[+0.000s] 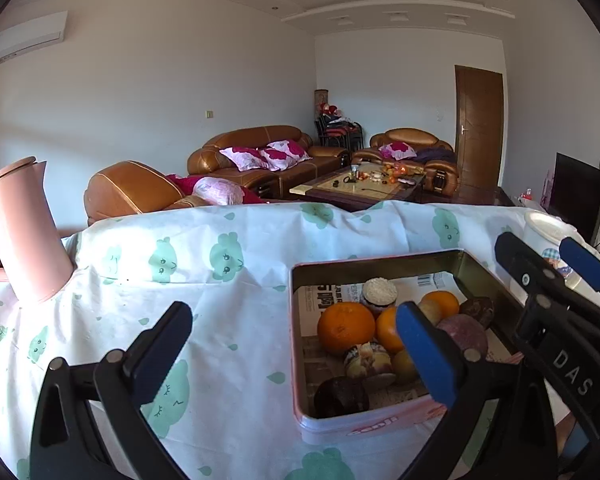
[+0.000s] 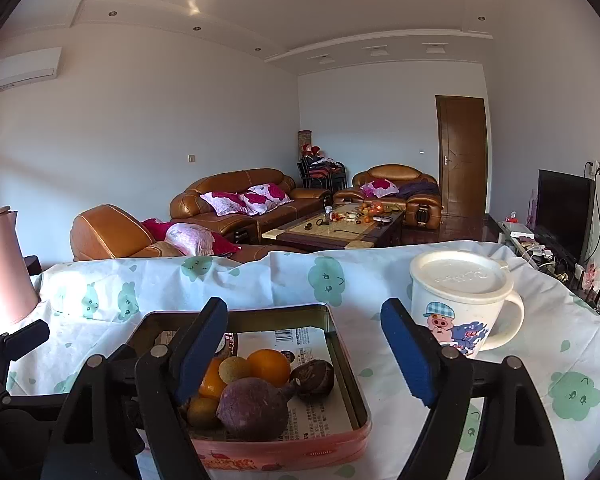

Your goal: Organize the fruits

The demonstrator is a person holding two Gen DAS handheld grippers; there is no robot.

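My left tongs (image 1: 296,344) are spread wide, nothing between the pads, hovering over the tablecloth (image 1: 228,280) just left of the tin tray (image 1: 376,428); the right-hand pad (image 1: 424,354) overlaps the tray's near half in view, no visible contact with fruit. My right tongs (image 2: 304,354) are spread too, empty, above the tray's right rim; their left pad (image 2: 198,350) sits over the tray interior, the right pad (image 2: 410,354) is outside it, in front of the lidded cartoon mug (image 2: 460,300). In the left wrist view the right tongs show at the tray's far right side. Fruit is all inside the tray, on the newspaper lining (image 2: 312,408): a big orange (image 1: 346,328) toward the left wall, two smaller oranges (image 2: 268,366) mid-tray, a purple round fruit (image 2: 254,408) near the front, a dark brown one (image 2: 314,378) to its right, a greenish-yellow one (image 2: 234,369) between the oranges, and a dark one (image 1: 340,396) at the tray's near-left corner. The mug stands on the cloth beyond the tray's right side, apart from it. A pink pitcher (image 1: 20,232) stands well left of the tray at the table edge.
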